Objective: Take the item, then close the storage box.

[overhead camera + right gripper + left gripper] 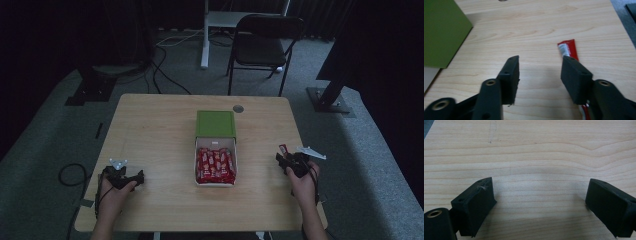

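Right gripper view: a red snack bar (570, 50) is seen lying flat on the wooden table (536, 22), w/ a white printed panel near its far end; print is too small & blurred to be read, no brand made out. Its long axis runs approx 12-to-6 in that view, tilted slightly toward 11, far end pointing away from the camera, near end hidden behind the right-hand jaw. The right gripper (540, 68) is held about half open w/ nothing between its jaws; the bar lies under and just outside that right-hand jaw, whether touching cannot be told. In the high view the bar (283, 149) is seen at approx 11 o'clock of the right gripper (292, 162), just beside its tip, well apart from the white tray (215, 183) of red bars at table centre, at approx 9 o'clock of it. A green box (215, 123) sits at 12 o'clock of the tray, touching it. The left gripper (539, 195) is held wide open over bare wood, nothing gripped.
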Demonstrator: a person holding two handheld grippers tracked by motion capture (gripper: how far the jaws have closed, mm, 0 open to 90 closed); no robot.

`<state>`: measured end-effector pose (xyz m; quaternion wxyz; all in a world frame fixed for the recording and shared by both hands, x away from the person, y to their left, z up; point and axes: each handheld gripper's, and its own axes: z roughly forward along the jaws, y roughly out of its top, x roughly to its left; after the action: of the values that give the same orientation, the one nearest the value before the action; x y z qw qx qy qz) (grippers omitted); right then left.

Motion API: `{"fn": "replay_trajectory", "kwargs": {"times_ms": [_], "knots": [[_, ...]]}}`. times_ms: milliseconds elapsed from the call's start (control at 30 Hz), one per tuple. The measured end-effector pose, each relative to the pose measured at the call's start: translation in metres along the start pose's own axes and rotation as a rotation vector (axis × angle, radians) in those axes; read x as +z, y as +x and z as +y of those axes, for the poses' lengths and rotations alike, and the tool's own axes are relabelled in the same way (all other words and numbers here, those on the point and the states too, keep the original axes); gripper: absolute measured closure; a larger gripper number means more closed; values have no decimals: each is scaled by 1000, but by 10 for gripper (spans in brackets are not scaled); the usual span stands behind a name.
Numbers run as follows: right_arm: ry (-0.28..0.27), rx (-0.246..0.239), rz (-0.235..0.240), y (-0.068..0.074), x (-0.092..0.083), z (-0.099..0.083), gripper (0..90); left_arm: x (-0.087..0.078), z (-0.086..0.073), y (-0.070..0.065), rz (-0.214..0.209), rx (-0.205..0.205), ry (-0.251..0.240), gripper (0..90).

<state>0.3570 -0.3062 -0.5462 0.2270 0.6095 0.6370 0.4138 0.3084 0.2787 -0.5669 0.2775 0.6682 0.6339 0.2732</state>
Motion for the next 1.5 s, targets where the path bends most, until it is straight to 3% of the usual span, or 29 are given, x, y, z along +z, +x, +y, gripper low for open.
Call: {"fn": "replay_trajectory", "kwargs": {"times_ms": [33,100,433,633,700,767,833,900,1000,1200,1367,1500], "knots": [[-9,-28,18,2,0,-1,465,0,0,0,0,0,0,92],[-18,-30,46,3,1,-3,437,0,0,0,0,0,0,92],[36,-78,89,11,5,-13,373,0,0,0,0,0,0,92],[27,-81,110,13,4,-13,347,0,0,0,0,0,0,93],[26,-116,120,15,2,-11,330,0,0,0,-3,3,1,93],[30,-137,127,17,1,-11,328,0,0,0,-22,28,3,94],[32,-108,140,19,-1,-10,304,0,0,-1,-58,62,1,95],[37,-117,147,21,-2,-9,303,-1,1,-5,-87,97,-2,96],[32,-120,170,24,-5,-8,290,-4,5,-12,-121,112,-27,96],[15,-155,209,34,-10,-5,240,-13,15,-31,-218,178,-85,96],[6,-179,229,39,-15,-2,238,-17,18,-43,-269,224,-99,96],[-4,-198,260,45,-19,-1,243,-23,23,-57,-325,285,-131,96]]}}
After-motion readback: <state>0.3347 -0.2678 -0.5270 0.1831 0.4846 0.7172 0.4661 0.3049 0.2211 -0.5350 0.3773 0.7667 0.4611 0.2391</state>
